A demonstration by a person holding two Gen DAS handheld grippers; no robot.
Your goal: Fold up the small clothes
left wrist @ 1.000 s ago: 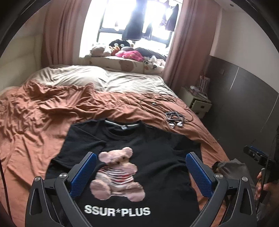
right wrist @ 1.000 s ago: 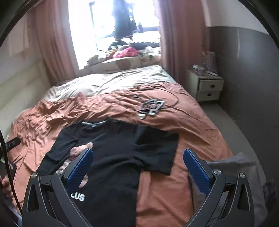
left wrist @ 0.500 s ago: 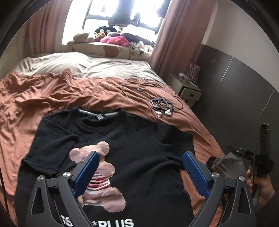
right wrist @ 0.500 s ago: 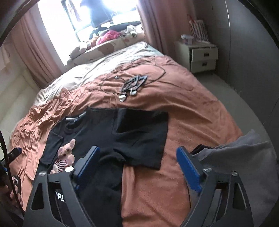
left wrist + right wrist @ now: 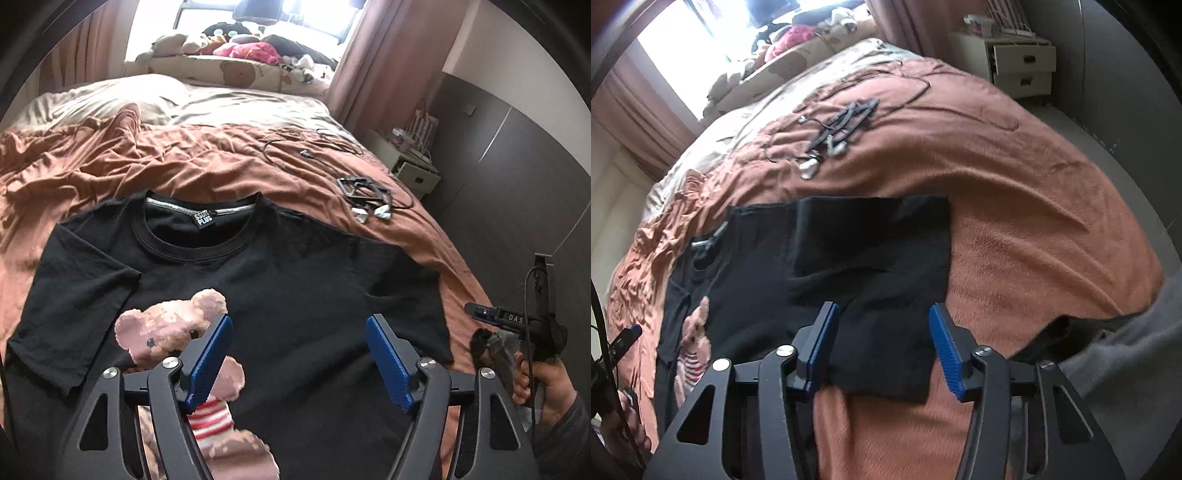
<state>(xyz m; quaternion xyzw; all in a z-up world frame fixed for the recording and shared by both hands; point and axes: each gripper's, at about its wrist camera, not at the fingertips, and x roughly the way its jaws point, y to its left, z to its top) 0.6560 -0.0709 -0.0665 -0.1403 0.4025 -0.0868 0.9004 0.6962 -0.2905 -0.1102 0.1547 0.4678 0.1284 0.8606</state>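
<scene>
Black cotton, a small T-shirt [image 5: 295, 280] lies face up and spread flat on the rust-brown bedspread [image 5: 155, 166] at the near end of the bed. Its front carries a pink teddy-bear print [image 5: 166, 332] in a red-and-white striped top, and a label reading SSUR PLUS sits inside the collar [image 5: 204, 218]. The sleeve [image 5: 871, 236] on the right-hand side lies flat, out over the bedspread.

Above the chest, the left hand-held gripper [image 5: 299, 354] hangs with its blue pads spread; the jaws have just been closing, and nothing is caught between them, only shirt fabric seen below. The right hand-held gripper [image 5: 882, 347] hangs over the lower edge of that sleeve, its blue pads closer together yet apart, and it too has just been closing with no cloth pinched. In the left wrist view a person's hand [image 5: 543, 380] grips the handle of the right device at the bed's edge.

Farther up the bedspread lie a black folding hanger with white clips [image 5: 365, 195] and a loose thin cable [image 5: 314, 147]. Grey clothing [image 5: 1126, 350] is heaped at the bed's right edge. Beyond are beige bedding [image 5: 110, 99], plush toys [image 5: 240, 48] on the window sill, pink curtains [image 5: 373, 62] and a white nightstand [image 5: 1023, 62].
</scene>
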